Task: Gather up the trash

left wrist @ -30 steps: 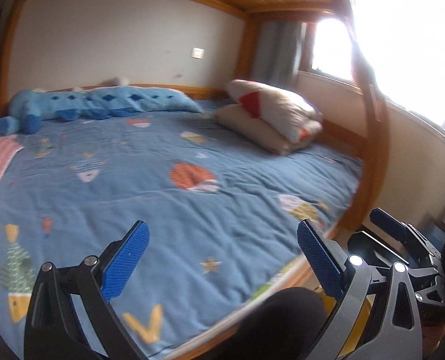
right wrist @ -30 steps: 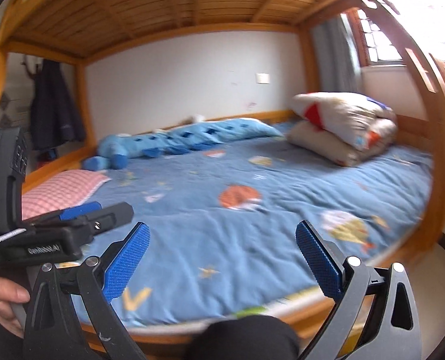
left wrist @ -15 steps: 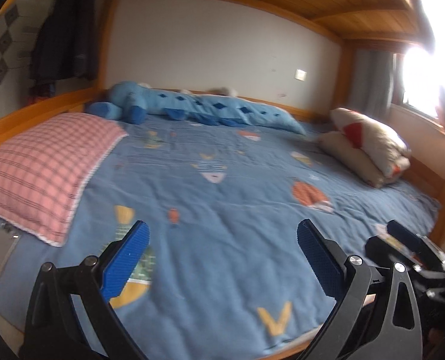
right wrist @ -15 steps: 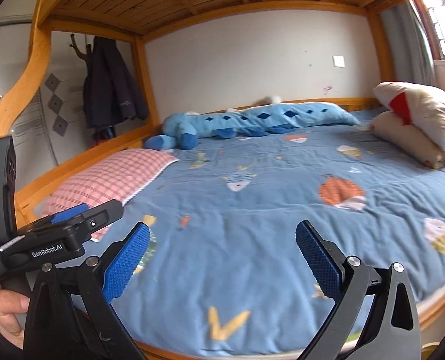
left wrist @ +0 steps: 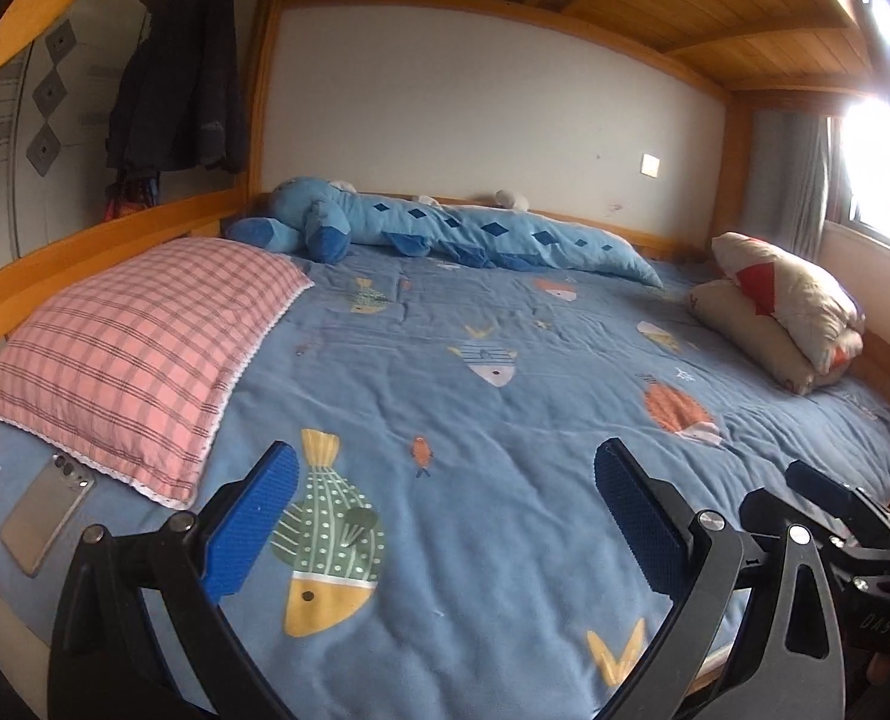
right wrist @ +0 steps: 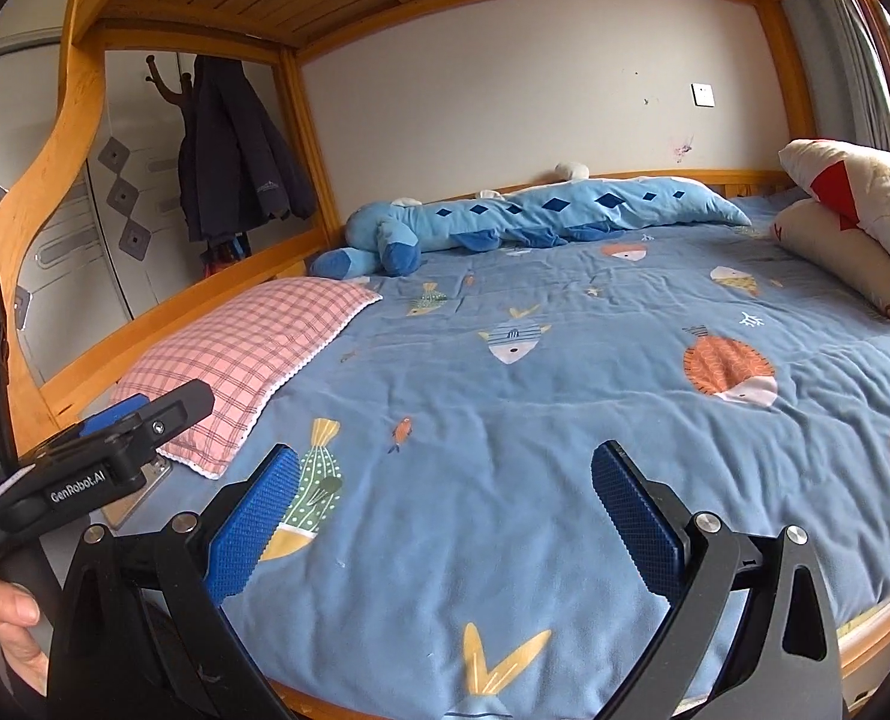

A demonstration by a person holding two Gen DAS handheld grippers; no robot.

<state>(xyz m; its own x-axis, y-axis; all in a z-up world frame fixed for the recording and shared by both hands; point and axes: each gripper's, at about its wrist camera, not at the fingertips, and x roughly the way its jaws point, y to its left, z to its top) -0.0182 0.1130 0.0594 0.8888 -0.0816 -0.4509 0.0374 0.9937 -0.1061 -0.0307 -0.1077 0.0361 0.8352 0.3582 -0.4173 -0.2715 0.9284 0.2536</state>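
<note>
Grippers first: your left gripper and right gripper both hang over the near edge of the bed, jaws spread wide, holding nothing. No trash can be made out in either view, so its place and look cannot be stated. Sweep slowly across the blue quilt before committing. Avoid the phone beside the pink checked pillow; it is not trash. Farther back lie the blue plush toy and folded bedding.

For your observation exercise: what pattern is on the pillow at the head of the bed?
The pillow has a pink-and-white check pattern with a white trim edge, clearest in the left wrist view.
</note>
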